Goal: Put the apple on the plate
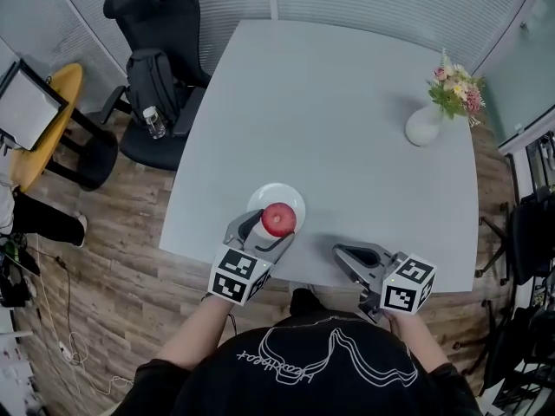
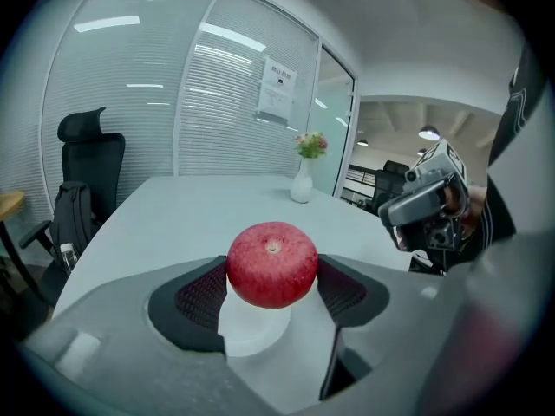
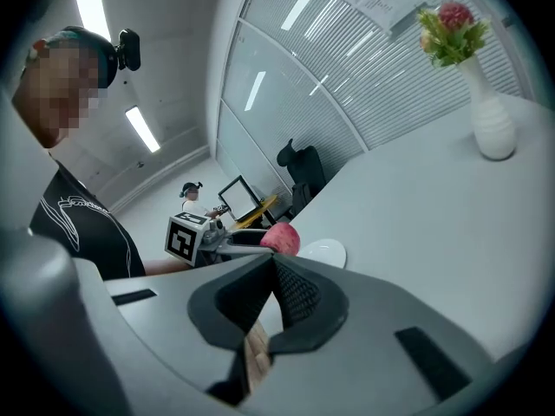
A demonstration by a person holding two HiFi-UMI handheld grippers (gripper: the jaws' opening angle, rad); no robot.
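While the left hand-held gripper (image 2: 271, 289) clamps the apple (image 2: 271, 264) just above the plate (image 1: 260, 198), I'd lower it gently before parting the jaws; the right hand-held gripper (image 3: 270, 293) waits, jaws together, empty.

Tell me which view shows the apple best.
Left gripper view: the apple sits central, clamped in the left tongs over the plate. Head view shows it small from above; right gripper view, small and distant.

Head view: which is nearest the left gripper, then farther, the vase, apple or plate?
1. The apple, held in the left gripper.
2. The plate, right under the apple.
3. The vase, far away, to the right.
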